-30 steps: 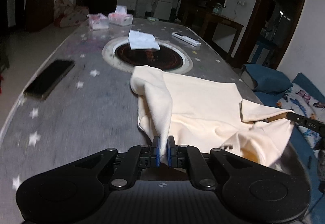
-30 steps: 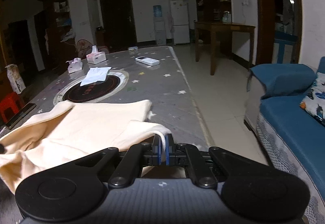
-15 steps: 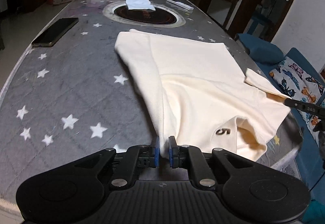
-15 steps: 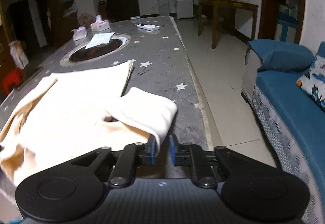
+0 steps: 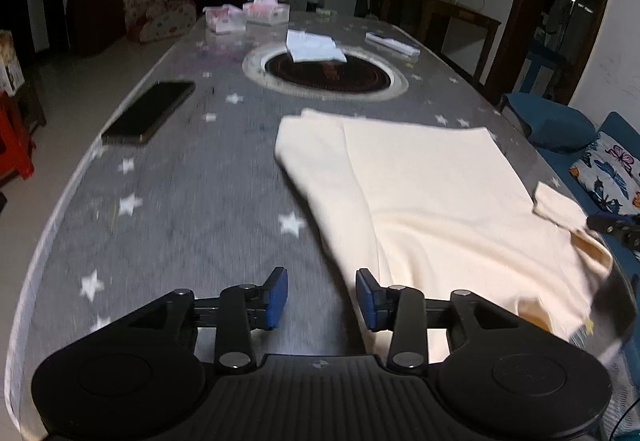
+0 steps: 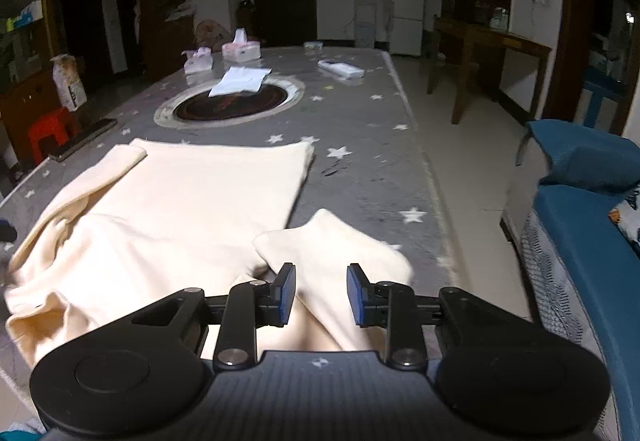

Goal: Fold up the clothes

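Cream shirt lying spread on the starred table, on the near side of the round hotplate. Left gripper standing wide, holding nothing, its right finger just beside the shirt's folded side edge. Right gripper likewise gaping wide, a sleeve lying loose between and under its fingers.

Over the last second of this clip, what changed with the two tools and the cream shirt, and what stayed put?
Both tools let go. The left tool and the right tool, each clamped on the cream shirt's edge a second ago, now stand open, and the shirt lies spread on the table, the sleeve resting by the right tool. The phone, tissue boxes and remote have not moved.
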A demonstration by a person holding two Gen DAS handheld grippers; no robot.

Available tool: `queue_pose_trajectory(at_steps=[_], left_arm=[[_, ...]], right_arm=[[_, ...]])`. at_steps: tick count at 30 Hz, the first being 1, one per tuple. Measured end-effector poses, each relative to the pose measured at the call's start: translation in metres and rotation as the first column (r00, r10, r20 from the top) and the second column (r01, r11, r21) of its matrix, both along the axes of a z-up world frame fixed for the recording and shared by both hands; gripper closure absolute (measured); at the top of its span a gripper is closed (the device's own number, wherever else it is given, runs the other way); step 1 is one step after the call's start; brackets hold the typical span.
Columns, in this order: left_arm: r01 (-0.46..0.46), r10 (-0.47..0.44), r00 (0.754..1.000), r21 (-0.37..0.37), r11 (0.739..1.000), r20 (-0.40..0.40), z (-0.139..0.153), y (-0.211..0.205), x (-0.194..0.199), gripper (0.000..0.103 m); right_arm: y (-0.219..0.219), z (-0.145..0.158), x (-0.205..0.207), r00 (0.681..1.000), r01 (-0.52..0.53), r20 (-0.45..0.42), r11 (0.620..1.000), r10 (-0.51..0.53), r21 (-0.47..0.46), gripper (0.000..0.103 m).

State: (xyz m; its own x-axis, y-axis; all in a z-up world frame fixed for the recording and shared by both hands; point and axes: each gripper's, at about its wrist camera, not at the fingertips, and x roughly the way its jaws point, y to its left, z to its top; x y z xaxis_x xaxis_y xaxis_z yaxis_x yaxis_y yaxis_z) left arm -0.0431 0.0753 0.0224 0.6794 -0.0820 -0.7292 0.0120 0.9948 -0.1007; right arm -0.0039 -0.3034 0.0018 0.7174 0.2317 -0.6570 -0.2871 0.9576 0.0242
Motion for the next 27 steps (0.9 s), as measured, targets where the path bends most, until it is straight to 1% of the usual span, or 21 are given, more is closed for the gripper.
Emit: queue_pose_trajectory(at_steps=[4, 9, 12, 14, 15, 18, 22, 27], left_arm=[[0.002, -0.002, 1.000, 0.009, 1.000, 0.021, 0.001, -0.005, 0.021, 0.058], [0.011, -0.012, 0.999, 0.024, 1.000, 0.034, -0.002, -0.013, 0.049, 0.052], [0.020, -0.022, 0.999, 0.057, 0.998, 0.031, -0.008, -0.020, 0.070, 0.050], [0.020, -0.022, 0.999, 0.084, 0.996, 0.030, -0.012, -0.023, 0.083, 0.050], [0.018, -0.021, 0.999, 0.099, 0.995, 0.030, -0.014, -0.025, 0.089, 0.050], [0.045, -0.050, 0.998, 0.119, 0.992, 0.034, -0.019, -0.032, 0.104, 0.050], [0.063, -0.066, 0.998, 0.134, 0.989, 0.020, -0.029, -0.038, 0.127, 0.050], [0.030, -0.031, 1.000, 0.132, 0.991, 0.005, -0.038, -0.034, 0.153, 0.053]], right_arm=[[0.014, -0.015, 0.015, 0.999, -0.028, -0.027, 1.000, 0.028, -0.007, 0.075], [0.024, -0.028, 0.023, 0.998, -0.049, -0.047, 0.999, 0.048, -0.024, 0.075], [0.024, -0.031, 0.024, 0.998, -0.049, -0.043, 0.998, 0.047, -0.039, 0.076], [0.022, -0.031, 0.024, 0.998, -0.042, -0.039, 0.998, 0.041, -0.041, 0.081], [0.021, -0.031, 0.025, 0.999, -0.034, -0.035, 0.998, 0.033, -0.044, 0.088], [0.015, -0.029, 0.026, 1.000, -0.011, -0.020, 0.999, 0.010, -0.047, 0.095], [0.003, -0.026, 0.030, 0.999, 0.041, 0.006, 0.998, -0.040, -0.055, 0.097], [-0.023, -0.019, 0.032, 0.989, 0.148, 0.040, 0.987, -0.145, -0.061, 0.097]])
